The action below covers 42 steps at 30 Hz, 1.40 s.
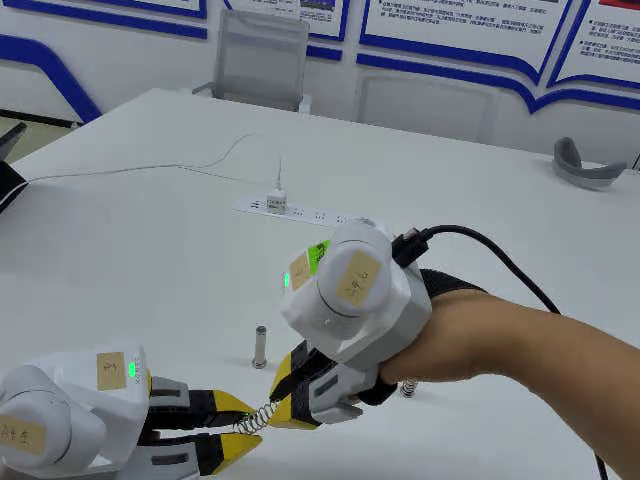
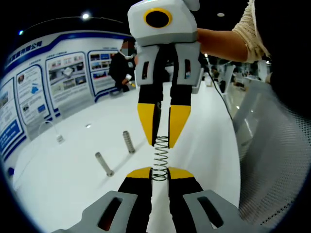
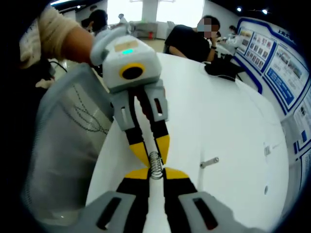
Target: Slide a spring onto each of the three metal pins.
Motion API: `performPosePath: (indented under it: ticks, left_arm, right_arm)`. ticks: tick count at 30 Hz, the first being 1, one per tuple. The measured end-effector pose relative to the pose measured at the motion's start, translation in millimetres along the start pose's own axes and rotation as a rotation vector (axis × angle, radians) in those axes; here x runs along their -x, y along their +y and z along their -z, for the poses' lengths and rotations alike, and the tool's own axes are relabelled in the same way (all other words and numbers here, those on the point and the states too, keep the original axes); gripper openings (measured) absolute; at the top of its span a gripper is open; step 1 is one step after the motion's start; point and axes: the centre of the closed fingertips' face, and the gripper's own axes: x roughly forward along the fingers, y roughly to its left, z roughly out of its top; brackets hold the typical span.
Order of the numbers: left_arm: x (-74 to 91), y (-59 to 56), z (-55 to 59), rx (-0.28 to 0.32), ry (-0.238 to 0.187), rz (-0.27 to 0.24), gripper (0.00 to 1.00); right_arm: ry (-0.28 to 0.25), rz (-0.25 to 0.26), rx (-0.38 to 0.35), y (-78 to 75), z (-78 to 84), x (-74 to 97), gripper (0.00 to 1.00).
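Two grippers share one spring (image 1: 255, 415): left gripper (image 1: 240, 428) and right gripper (image 1: 283, 400) each clamp an end, its long axis lying gripper-to-gripper over the table (image 1: 150, 250), with the upright bare pin (image 1: 260, 346) just beyond, nearer the right gripper.

**Bright wire, glossy shells, matt jaws**

The spring (image 1: 255, 418) is thin bare metal wire, bright with small glints. The upright pin (image 1: 260, 346) is smooth grey metal with a dull sheen. The right gripper (image 1: 282, 405) and left gripper (image 1: 238, 436) have smooth, lightly glossy white plastic housings bearing matt tan paper labels (image 1: 358, 278). Their jaws are matt black with yellow plastic tips. The counter (image 1: 150, 230) is smooth and white with a soft sheen. The power strip (image 1: 300, 212) is white plastic, the cable (image 1: 500, 265) black and rubbery-looking, and the chair (image 1: 262, 55) back is grey mesh.
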Motion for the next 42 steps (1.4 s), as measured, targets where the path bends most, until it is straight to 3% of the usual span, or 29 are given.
performPosePath:
  ticks: [17,24,42]
  left_arm:
    - [0.1,2.3,-5.1,0.005,-0.016,-0.012,0.11]
    - [1.0,5.6,-6.8,0.049,-0.045,-0.021,0.11]
    - [-0.3,10.8,-7.6,0.064,-0.058,-0.035,0.12]
  right_arm:
    - [-0.062,0.015,0.019,-1.5,-22.0,1.4,0.12]
    - [-0.069,0.024,0.008,-5.3,-22.1,0.2,0.13]
    - [-0.083,0.031,-0.030,-9.3,-23.4,-2.3,0.12]
